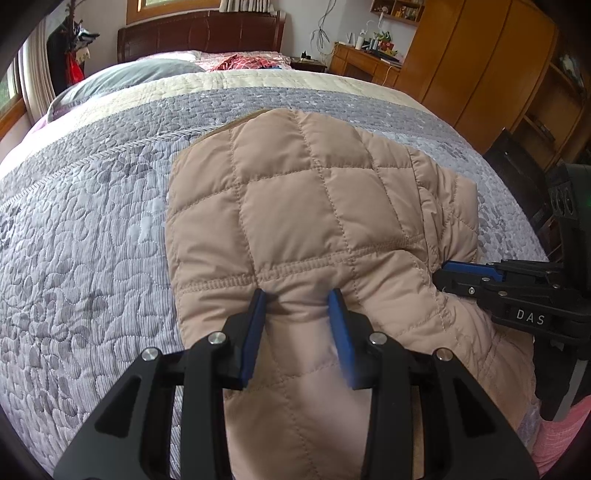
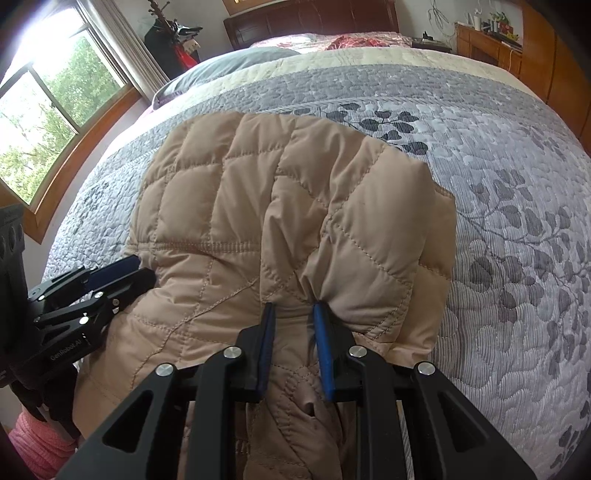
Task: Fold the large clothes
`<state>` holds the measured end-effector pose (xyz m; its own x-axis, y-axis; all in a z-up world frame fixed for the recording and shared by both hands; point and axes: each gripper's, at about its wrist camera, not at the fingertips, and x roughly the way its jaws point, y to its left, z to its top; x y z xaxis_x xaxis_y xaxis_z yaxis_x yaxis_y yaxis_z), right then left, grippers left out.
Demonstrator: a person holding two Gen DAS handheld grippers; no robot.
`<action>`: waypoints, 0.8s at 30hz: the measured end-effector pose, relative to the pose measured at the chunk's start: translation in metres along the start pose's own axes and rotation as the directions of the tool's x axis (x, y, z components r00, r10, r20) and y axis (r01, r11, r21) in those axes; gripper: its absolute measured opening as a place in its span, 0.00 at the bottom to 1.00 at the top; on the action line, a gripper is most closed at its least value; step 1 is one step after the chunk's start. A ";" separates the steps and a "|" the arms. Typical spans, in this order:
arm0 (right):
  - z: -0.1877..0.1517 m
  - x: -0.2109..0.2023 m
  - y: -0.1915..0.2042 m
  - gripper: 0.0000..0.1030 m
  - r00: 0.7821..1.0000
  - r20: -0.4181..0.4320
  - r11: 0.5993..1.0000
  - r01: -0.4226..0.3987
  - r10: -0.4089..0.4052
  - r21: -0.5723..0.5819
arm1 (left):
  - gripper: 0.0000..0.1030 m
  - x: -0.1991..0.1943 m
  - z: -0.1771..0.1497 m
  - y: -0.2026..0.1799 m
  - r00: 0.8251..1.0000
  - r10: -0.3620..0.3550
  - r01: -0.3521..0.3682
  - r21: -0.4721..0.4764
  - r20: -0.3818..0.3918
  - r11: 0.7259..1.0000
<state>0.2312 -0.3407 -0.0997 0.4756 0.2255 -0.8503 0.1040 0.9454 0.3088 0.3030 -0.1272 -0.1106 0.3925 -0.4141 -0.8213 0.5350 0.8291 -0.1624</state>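
A tan quilted jacket (image 1: 303, 206) lies folded on the grey patterned bedspread (image 1: 92, 240); it also shows in the right wrist view (image 2: 280, 206). My left gripper (image 1: 299, 299) is closed on a bunched fold of the jacket's near edge, fabric pinched between its blue pads (image 1: 255, 332). My right gripper (image 2: 294, 312) grips another fold of the same edge further right. The right gripper also shows in the left wrist view (image 1: 465, 277), and the left gripper in the right wrist view (image 2: 122, 273), both at the jacket's sides.
The bed runs back to a dark headboard (image 1: 199, 33) with a grey pillow (image 1: 136, 74) and red clothes (image 1: 240, 61). A wooden wardrobe (image 1: 472, 62) and desk (image 1: 365, 62) stand to the right. A window (image 2: 55, 99) lies left. Pink fabric (image 2: 37, 446) sits below the bed's edge.
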 end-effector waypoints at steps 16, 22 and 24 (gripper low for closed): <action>0.002 -0.033 -0.016 0.47 0.990 0.044 0.989 -0.137 0.135 0.054 | 0.45 -0.035 -0.004 0.014 0.999 0.023 -0.023 -0.013 0.041 1.000; -0.012 -0.072 -0.036 0.69 0.976 0.132 0.982 -0.184 0.175 0.053 | 0.60 -0.077 -0.019 0.034 0.993 0.065 -0.064 -0.008 0.102 0.998; -0.017 -0.070 -0.047 0.71 0.971 0.119 0.973 -0.218 0.208 0.076 | 0.64 -0.084 -0.024 0.039 0.992 0.070 -0.070 -0.009 0.107 0.998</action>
<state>0.1783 -0.3967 -0.0613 0.5871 0.3879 -0.7105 0.0639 0.8528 0.5184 0.2732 -0.0508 -0.0615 0.5070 -0.3928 -0.7672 0.4995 0.8593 -0.1099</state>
